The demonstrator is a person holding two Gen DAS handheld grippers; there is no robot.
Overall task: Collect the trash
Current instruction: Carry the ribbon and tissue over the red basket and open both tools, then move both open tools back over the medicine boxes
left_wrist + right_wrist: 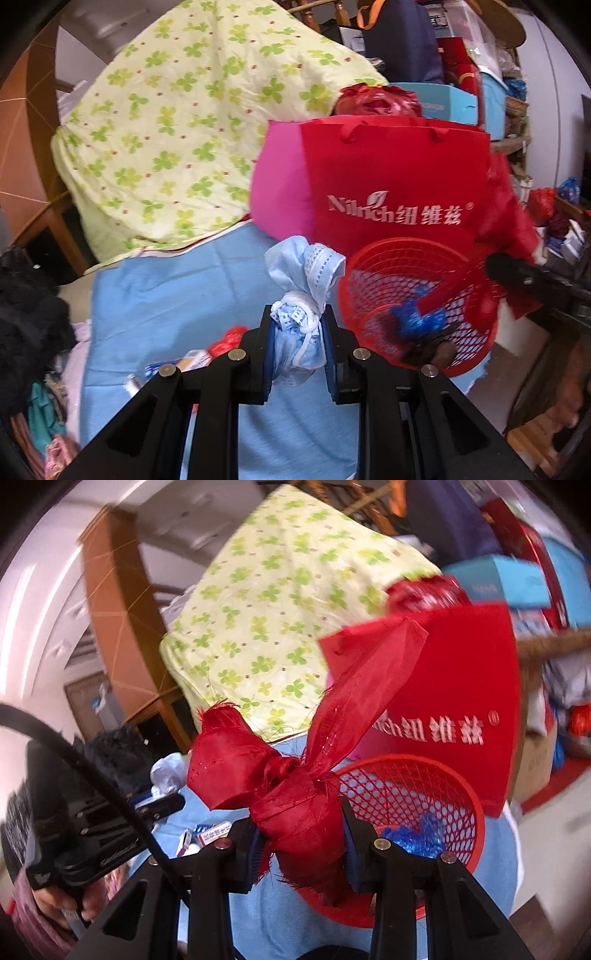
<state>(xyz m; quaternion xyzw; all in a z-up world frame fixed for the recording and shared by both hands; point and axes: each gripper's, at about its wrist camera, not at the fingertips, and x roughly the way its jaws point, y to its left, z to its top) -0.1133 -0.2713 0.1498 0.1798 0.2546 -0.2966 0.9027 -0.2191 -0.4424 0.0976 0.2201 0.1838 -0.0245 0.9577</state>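
Note:
My left gripper (298,332) is shut on a bundled light-blue face mask (303,284), which sticks up between the jaws just left of a red mesh basket (469,266). The basket holds a crumpled blue wrapper (419,319) and some dark scraps. My right gripper (301,825) is shut on a knotted red ribbon cloth (291,775), held over the near left rim of the red mesh basket (447,779). The right gripper's black tip (517,275) reaches the basket's right rim in the left wrist view. The left gripper (162,806), with the mask bundle (166,775), shows at the left of the right wrist view.
The basket rests on a light-blue sheet (177,291). A red paper bag (399,177) and a pink cushion (280,184) stand behind it, and a clover-print quilt (184,129) lies further back. Small packets (212,832) lie on the sheet. Dark clothes (26,295) pile at left.

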